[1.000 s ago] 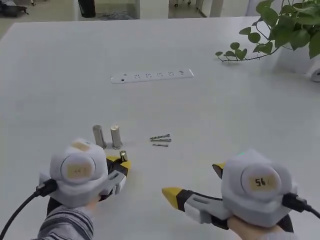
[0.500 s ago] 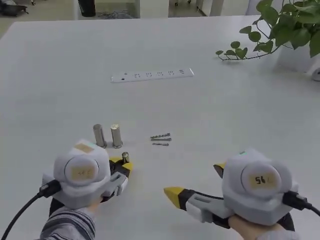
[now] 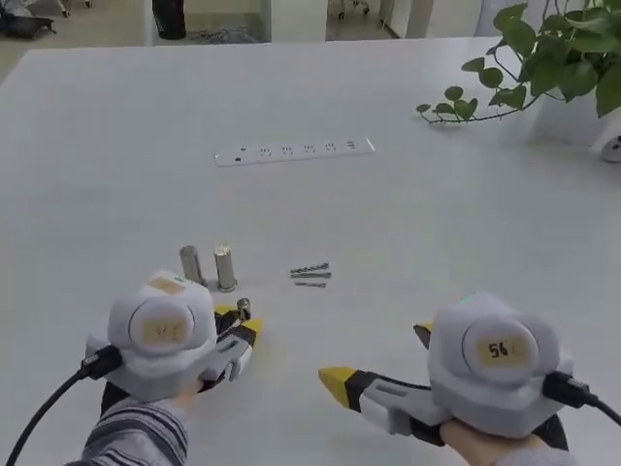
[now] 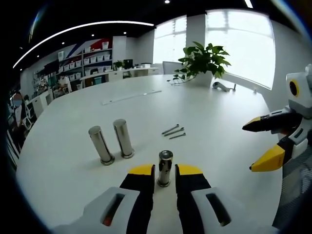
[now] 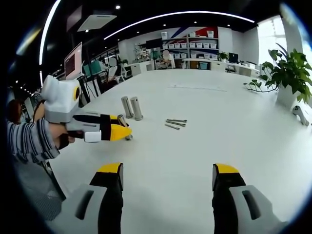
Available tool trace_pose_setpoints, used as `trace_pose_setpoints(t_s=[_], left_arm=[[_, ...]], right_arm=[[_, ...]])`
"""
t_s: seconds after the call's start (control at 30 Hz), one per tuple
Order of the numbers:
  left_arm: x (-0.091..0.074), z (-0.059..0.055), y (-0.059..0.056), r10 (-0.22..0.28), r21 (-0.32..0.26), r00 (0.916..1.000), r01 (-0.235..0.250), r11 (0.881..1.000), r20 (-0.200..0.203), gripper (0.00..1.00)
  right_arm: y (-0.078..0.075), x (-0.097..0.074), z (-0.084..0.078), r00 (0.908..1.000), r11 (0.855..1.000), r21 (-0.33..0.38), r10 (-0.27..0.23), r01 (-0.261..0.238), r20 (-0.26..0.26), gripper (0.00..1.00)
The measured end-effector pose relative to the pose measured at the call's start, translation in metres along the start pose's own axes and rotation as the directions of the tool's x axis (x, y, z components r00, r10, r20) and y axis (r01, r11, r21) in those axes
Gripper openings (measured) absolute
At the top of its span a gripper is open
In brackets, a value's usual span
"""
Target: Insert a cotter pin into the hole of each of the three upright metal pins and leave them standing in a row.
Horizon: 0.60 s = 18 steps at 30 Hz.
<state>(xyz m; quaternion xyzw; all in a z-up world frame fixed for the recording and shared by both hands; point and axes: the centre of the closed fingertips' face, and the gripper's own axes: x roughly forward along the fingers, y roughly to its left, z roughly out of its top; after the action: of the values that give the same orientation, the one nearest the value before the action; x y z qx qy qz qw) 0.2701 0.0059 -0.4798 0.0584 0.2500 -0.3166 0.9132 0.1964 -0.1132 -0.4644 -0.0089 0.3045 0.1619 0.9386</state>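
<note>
Left hand-held gripper (image 4: 165, 171) clamps one upright metal pin (image 4: 165, 160).

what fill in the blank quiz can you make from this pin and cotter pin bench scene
The left gripper has its jaws closed on ____ of the three upright metal pins. The other ____ pins stand side by side on the table. The right gripper has its jaws ____, holding nothing, and the cotter pins lie loose on the table.
Missing words: one; two; open.

Head view down onto the table (image 3: 437, 223); both gripper views low, close; metal pins (image 4: 123, 139) common to all.
</note>
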Motion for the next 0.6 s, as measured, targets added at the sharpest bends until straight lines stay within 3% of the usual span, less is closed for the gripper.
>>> trace_pose_setpoints(t_s=[0.27,0.37,0.5,0.6], left_arm=[[-0.008,0.005,0.000,0.002,-0.018,0.9997,-0.001,1.000,0.023,0.26],[-0.015,0.010,0.001,0.005,-0.028,0.9993,-0.004,1.000,0.038,0.33],[-0.023,0.012,0.003,0.006,-0.038,0.9988,-0.004,0.999,0.048,0.39],[-0.031,0.014,0.004,0.016,-0.039,0.9986,-0.014,0.999,0.051,0.46]], right_arm=[[-0.002,-0.001,0.001,1.0000,1.000,0.002,0.002,-0.002,0.002,0.69],[0.000,0.000,0.001,0.9996,1.000,0.006,0.027,-0.027,-0.003,0.64],[-0.002,0.005,0.001,0.9983,0.998,-0.036,0.047,-0.048,-0.034,0.58],[0.000,0.010,0.011,0.9952,0.990,-0.108,0.089,-0.093,-0.041,0.53]])
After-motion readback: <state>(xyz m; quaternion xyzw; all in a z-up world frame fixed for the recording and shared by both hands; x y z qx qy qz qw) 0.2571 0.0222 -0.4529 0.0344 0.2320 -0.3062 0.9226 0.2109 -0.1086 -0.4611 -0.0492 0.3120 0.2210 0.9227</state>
